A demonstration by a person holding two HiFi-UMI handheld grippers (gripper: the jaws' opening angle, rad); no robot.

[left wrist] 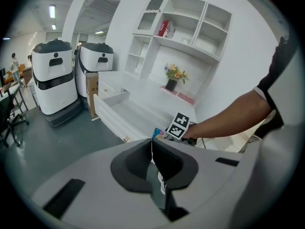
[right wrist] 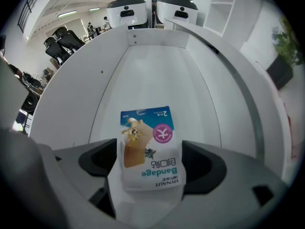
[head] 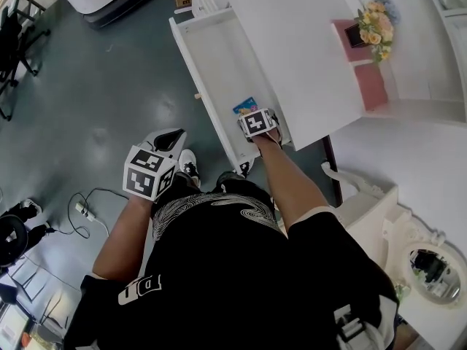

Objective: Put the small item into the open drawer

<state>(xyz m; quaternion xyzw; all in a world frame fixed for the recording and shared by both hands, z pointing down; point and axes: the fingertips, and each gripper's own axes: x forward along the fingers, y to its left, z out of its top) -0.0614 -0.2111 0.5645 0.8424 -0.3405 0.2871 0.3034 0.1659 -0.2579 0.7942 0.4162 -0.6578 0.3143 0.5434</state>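
Gripping a small bandage pack (right wrist: 148,144) flat between the jaws of the right gripper (right wrist: 150,163), just above the near end of the open white drawer (head: 198,75); contact with the bare drawer bottom not clear. Keeping the left gripper (left wrist: 152,152) off to the side above the grey floor (head: 95,86), jaws pressed together on nothing. Standing at a white desk (head: 292,42) bearing flowers (head: 376,24), with shelves (left wrist: 186,23) above, two white machines (left wrist: 55,75) beyond, and a cable (head: 84,210) lying on the floor.

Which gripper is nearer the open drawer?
Right. The right gripper, shut on the bandage box, is over the near end of the drawer. The left gripper, shut and empty, is out over the floor, clear of it.
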